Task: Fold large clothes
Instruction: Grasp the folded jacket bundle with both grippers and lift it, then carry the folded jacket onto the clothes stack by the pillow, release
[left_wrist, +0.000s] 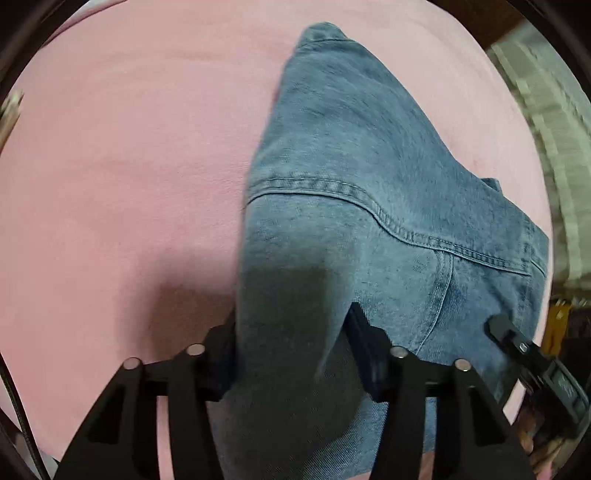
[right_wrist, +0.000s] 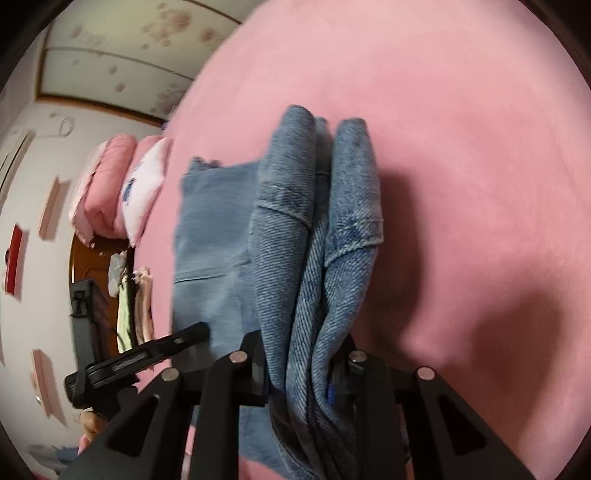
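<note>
Two grippers clamp the jeans on the pink bedcover: left gripper pinches one fold, right gripper a thick bunch; the denim's long axis runs toward twelve o'clock from both, neither nearer

Two wrist cameras looking down along their own fingers at one bed

The left view is facing steeply down, sitting very near the jeans on the pink bedspread; the right view is tilting more shallowly, taking in the pillows and wall beyond; both are sharing the jeans, the bedspread and a glimpse of the other gripper
</note>
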